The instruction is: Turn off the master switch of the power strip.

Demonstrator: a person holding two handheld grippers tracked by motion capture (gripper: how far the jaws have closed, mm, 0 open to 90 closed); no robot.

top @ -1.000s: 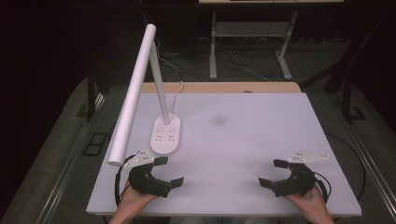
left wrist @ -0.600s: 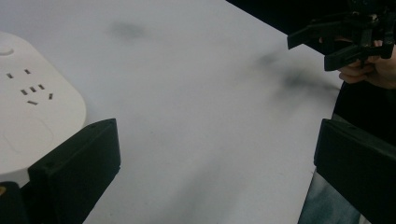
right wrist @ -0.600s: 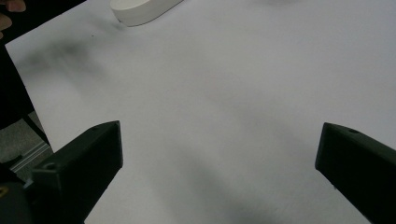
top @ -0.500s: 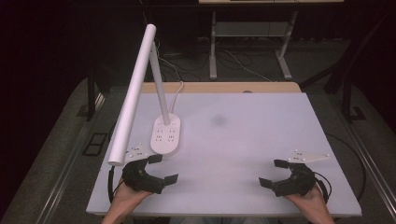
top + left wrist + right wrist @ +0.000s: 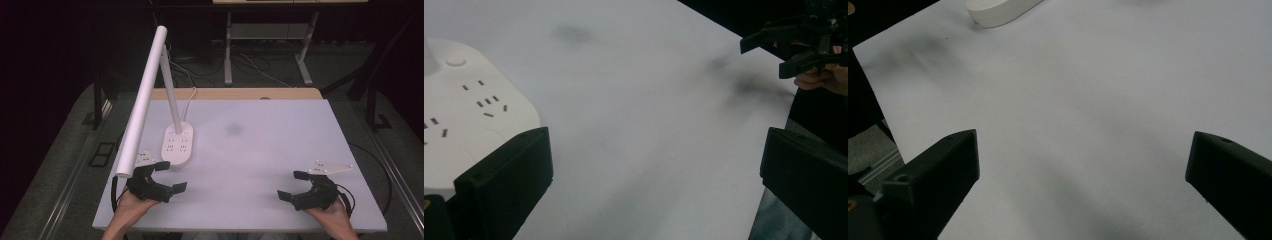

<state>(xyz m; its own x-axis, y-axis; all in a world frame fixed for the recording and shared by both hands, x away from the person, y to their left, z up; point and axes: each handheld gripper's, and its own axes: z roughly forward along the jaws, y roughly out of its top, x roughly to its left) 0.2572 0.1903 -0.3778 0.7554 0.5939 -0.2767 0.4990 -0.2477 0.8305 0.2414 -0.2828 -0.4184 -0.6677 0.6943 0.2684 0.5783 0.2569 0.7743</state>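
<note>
Left gripper (image 5: 170, 176) sits in my left hand (image 5: 131, 205) at the near left corner of the worktop (image 5: 260, 155), its jaws spread wide with nothing between them. One jaw lies just beside the near end of the white lamp base (image 5: 178, 144), apart from it as far as I can tell. In the left gripper view that base (image 5: 469, 115), with its rows of socket slots and a round button, shows behind my left-hand jaw, and bare worktop (image 5: 644, 130) lies between the two jaws.

My right gripper (image 5: 289, 186) rests at the near right of the worktop, held by my right hand (image 5: 330, 215), its jaws also spread and holding nothing. It is well apart from the lamp base. From the right gripper view I see only plain white worktop (image 5: 1088, 110) between its jaws, with the rounded end of the base (image 5: 1000, 11) far off at the top edge.

From the base a slim post rises, and the long white lamp bar (image 5: 144, 95) slants down over the left edge of the worktop, its lower end hanging above my left gripper.
</note>
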